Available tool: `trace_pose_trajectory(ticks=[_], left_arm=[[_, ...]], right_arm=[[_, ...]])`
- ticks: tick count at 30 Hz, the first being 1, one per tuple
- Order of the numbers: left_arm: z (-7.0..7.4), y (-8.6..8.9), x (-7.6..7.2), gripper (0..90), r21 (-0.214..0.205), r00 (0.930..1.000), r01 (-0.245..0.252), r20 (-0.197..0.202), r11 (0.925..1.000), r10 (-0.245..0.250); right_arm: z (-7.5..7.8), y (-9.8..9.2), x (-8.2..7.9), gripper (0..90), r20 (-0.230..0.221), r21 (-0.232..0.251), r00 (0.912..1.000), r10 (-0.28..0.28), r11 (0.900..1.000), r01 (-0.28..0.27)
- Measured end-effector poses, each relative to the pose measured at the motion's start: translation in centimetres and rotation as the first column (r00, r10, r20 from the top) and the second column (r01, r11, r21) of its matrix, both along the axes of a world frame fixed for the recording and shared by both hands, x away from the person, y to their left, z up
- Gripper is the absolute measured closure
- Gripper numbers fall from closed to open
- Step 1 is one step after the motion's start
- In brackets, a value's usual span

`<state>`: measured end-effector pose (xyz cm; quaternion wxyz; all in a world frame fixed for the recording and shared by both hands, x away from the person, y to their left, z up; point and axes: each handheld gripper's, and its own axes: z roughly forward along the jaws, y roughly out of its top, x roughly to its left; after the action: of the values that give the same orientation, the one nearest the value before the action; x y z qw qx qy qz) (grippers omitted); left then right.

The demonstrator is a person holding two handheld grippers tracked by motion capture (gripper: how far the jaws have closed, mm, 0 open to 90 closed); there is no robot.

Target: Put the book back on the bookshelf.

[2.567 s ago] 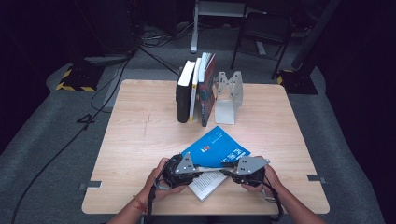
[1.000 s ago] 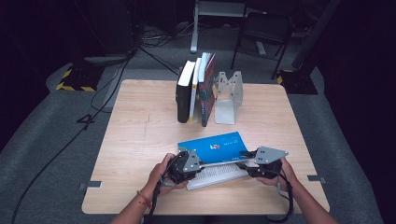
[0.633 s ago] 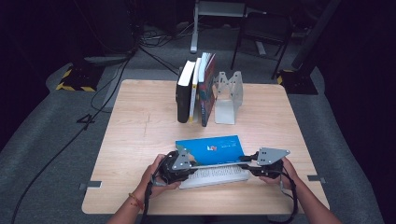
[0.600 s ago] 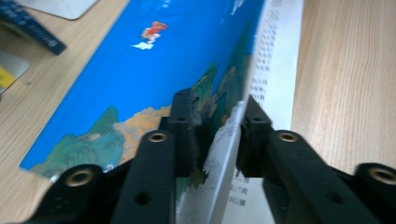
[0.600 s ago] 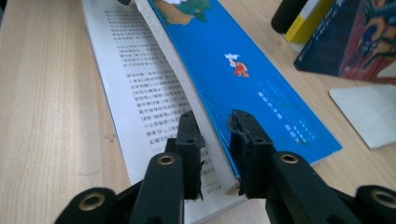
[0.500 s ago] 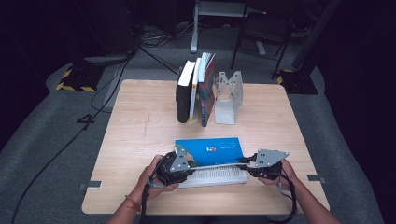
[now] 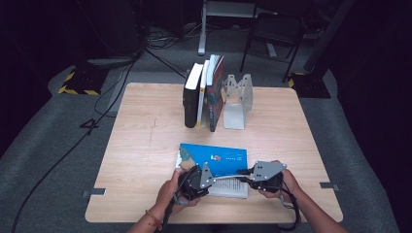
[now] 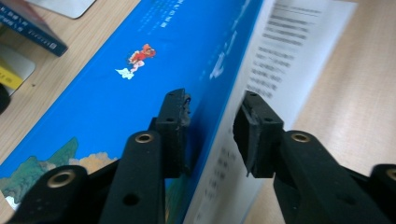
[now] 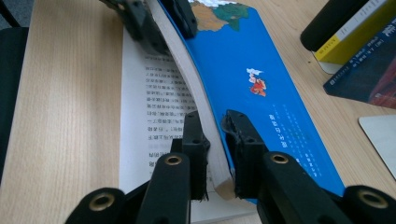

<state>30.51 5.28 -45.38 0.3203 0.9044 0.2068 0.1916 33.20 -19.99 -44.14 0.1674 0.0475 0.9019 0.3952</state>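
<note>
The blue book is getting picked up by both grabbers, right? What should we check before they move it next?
1. Right gripper pinches the blue book: ok, its jaws have just been closing and sit on either side of the stack of pages.
2. Left gripper pinches it too: cannot tell, one pad touches the cover but the other stands off the pages.
3. Book shut: not ok, a printed page lies open flat on the table.
4. Way to the row of standing books: ok, bare wood between.
5. Metal bookend upright: ok.
</note>
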Motion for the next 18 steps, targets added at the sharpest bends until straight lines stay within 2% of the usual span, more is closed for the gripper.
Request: trace_pose_trajectory(ticks=[2, 4, 5, 6, 7, 8, 9, 11, 14, 16, 18], left_arm=[[0.0, 0.1, 0.1, 72.5, 0.003, 1.0000, 0.007, 0.002, 1.0000, -0.007], [0.1, 0.3, 0.1, 75.8, 0.009, 0.9998, 0.020, 0.009, 0.9998, -0.020], [0.1, 0.4, 0.2, 76.8, -0.003, 0.9998, 0.018, 0.004, 0.9998, -0.018], [0.1, 0.6, 0.2, 77.4, -0.014, 0.9998, 0.020, -0.003, 0.9997, -0.020], [0.2, 0.9, 0.4, 78.2, -0.028, 0.9996, 0.027, -0.010, 0.9993, -0.027], [0.2, 1.0, 0.4, 78.2, -0.038, 0.9994, 0.024, -0.025, 0.9990, -0.025], [0.2, 1.1, 0.5, 78.2, -0.037, 0.9992, 0.031, -0.025, 0.9988, -0.032], [0.2, 1.1, 0.5, 77.9, -0.027, 0.9987, 0.047, -0.019, 0.9985, -0.048], [0.2, 1.5, 0.6, 72.1, -0.053, 0.9964, 0.065, -0.051, 0.9965, -0.068], [0.1, 1.6, 0.8, 69.4, -0.060, 0.9954, 0.067, -0.064, 0.9959, -0.071], [-0.2, 1.4, 1.0, 63.3, -0.050, 0.9944, 0.054, -0.088, 0.9973, -0.058]], right_arm=[[0.0, 0.3, -0.1, 76.6, 0.005, 0.000, 1.0000, -0.001, 1.0000, 0.001], [-0.1, 0.0, 0.2, 68.9, -0.021, 0.046, 0.9997, -0.015, 0.9988, 0.016], [-0.2, -0.2, 0.4, 64.3, -0.017, 0.062, 0.9993, -0.032, 0.9976, 0.033], [-0.3, -0.4, 0.6, 59.2, -0.017, 0.059, 0.9982, -0.058, 0.9965, 0.059], [-0.4, -0.5, 1.0, 57.7, -0.029, 0.040, 0.9973, -0.067, 0.9968, 0.069], [-0.7, -0.8, 1.3, 60.9, -0.031, 0.034, 0.9971, -0.070, 0.9969, 0.071], [-0.9, -1.3, 1.4, 67.3, -0.006, 0.064, 0.9981, -0.062, 0.9960, 0.062], [-1.1, -1.5, 1.6, 69.8, -0.011, 0.068, 0.9993, -0.036, 0.9970, 0.037], [-0.8, -1.1, 1.1, 72.7, 0.001, 0.028, 0.9999, -0.015, 0.9995, 0.015], [-0.9, -1.0, 1.0, 73.5, 0.009, 0.021, 0.9999, -0.009, 0.9997, 0.009], [-0.9, -0.8, 0.6, 74.1, 0.020, 0.006, 0.9998, -0.006, 1.0000, 0.006]])
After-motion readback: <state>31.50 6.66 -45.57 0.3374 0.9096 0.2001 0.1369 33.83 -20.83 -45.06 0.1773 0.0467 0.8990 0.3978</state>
